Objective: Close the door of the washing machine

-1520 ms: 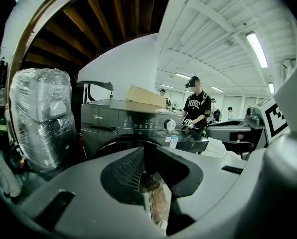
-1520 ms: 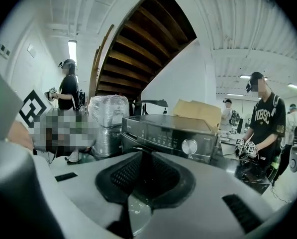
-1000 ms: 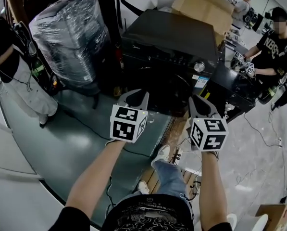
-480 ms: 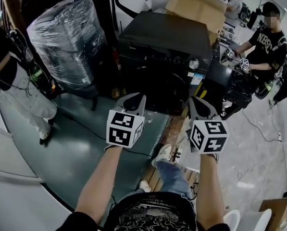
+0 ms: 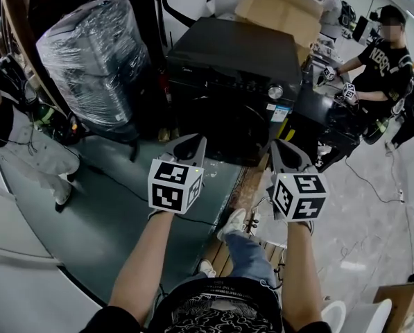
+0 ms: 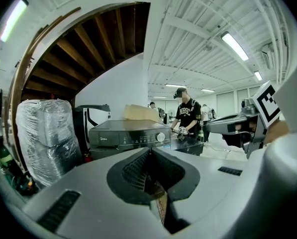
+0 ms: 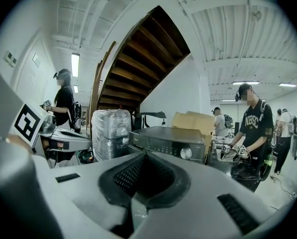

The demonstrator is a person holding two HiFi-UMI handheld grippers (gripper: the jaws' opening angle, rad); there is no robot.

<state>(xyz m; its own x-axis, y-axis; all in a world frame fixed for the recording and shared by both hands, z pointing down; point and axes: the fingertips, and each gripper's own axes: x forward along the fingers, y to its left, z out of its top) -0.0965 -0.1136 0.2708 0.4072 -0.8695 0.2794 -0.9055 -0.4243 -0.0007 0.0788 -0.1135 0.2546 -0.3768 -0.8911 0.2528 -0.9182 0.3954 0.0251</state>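
Left gripper (image 5: 193, 143) in middle of frame, jaws together, nothing between them. Right gripper (image 5: 284, 150) just right of it, jaws together too, empty. Both point up frame at black boxy metal washing machine (image 5: 238, 50), upper middle, well apart from it. Dark shiny panel (image 5: 324, 116) sticks out at its right side; cannot tell if door. Big plastic-wrapped bundle (image 5: 96, 54) upper left. Brown cardboard box (image 5: 283, 9) behind machine.
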